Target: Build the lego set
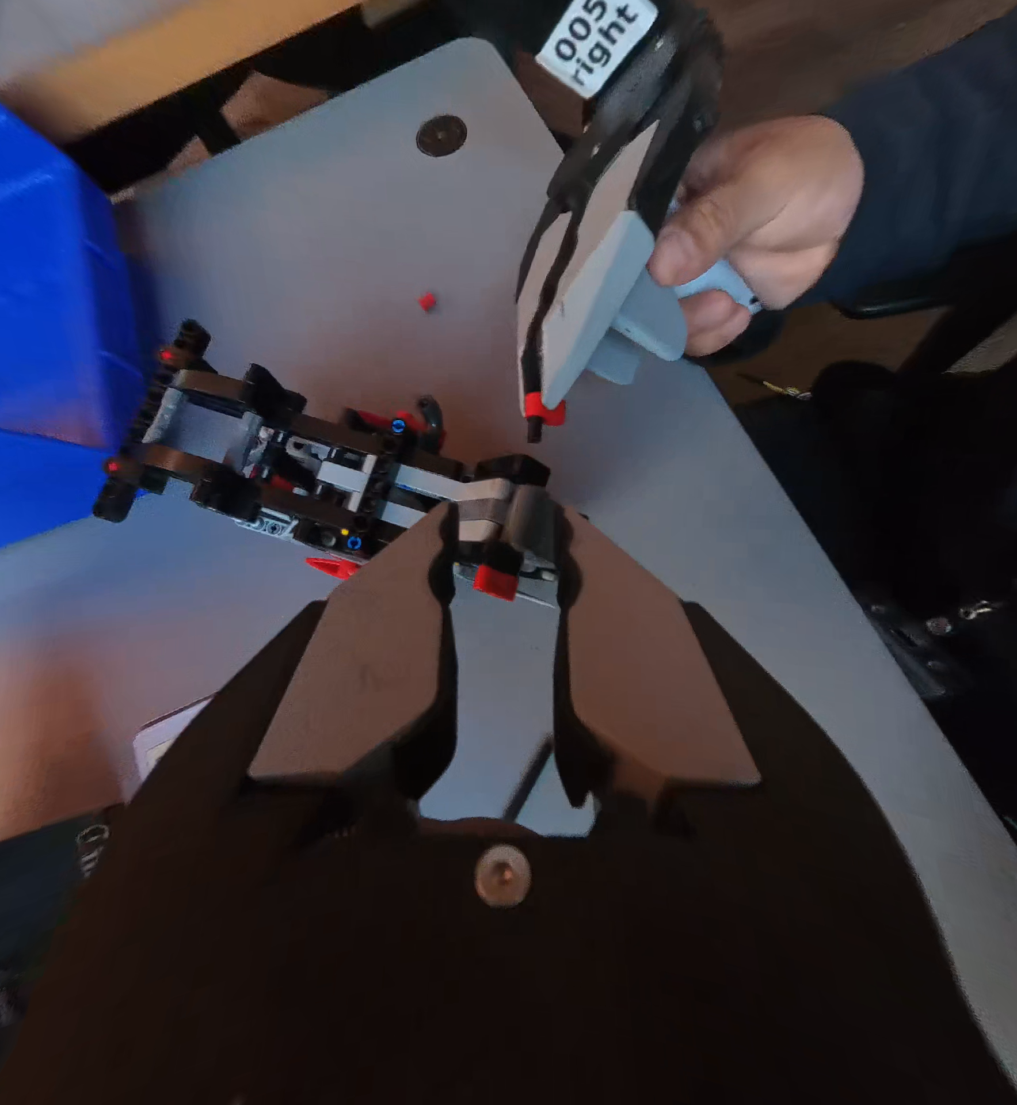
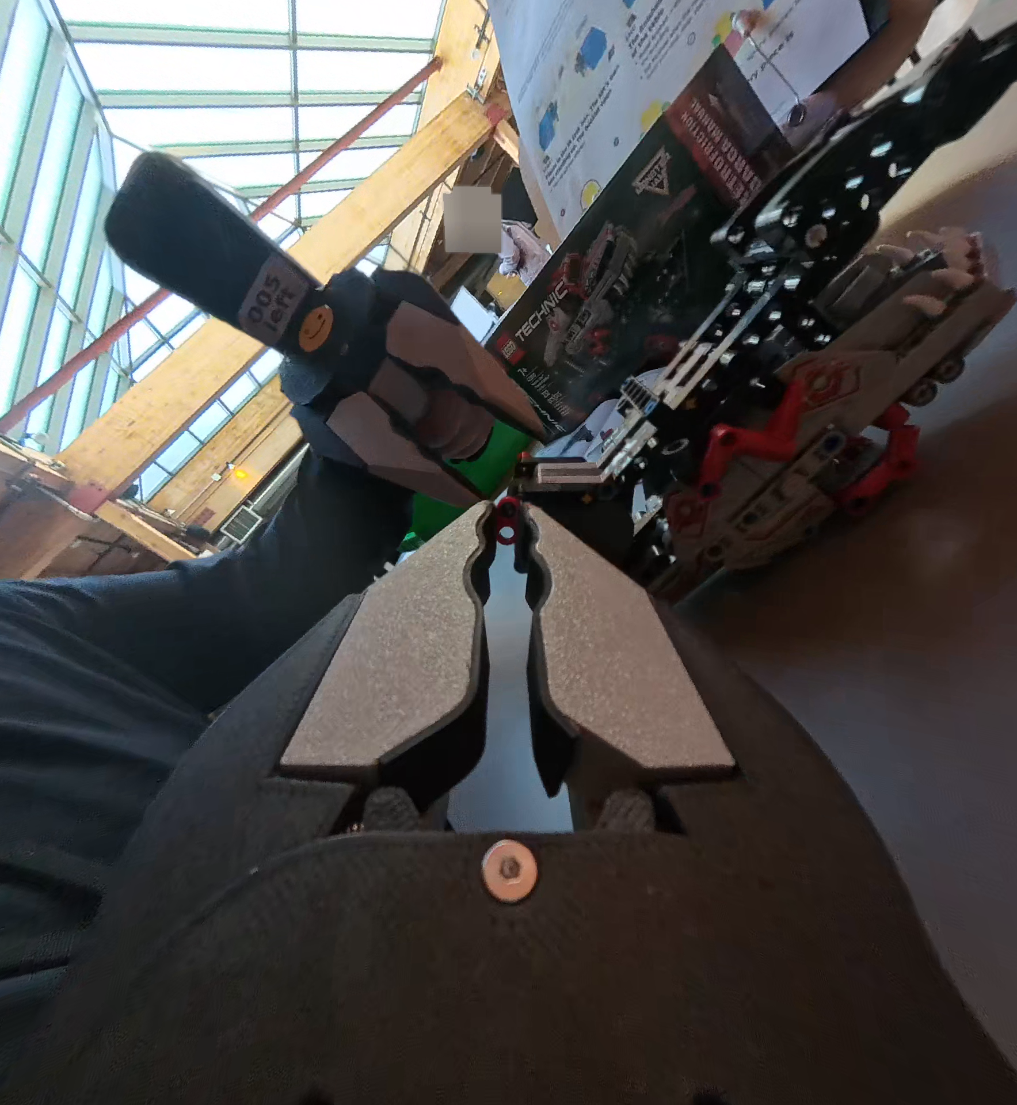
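Your left hand-held gripper (image 1: pixel 503 526) is closed on the near end of the model (image 1: pixel 290 460), which lies on the grey worktop (image 1: pixel 314 239) with its far end by the blue bin (image 1: pixel 27 299). Your right hand-held gripper (image 1: pixel 539 418) hangs just beside that end, nearly shut, pinching a small red connector on a black pin (image 2: pixel 509 526). The hold is at the very fingertips, so a skewed push could pop the connector out or twist it off line. Press hard and the model may pivot in the left grip. A loose red piece (image 1: pixel 427 302) lies apart.
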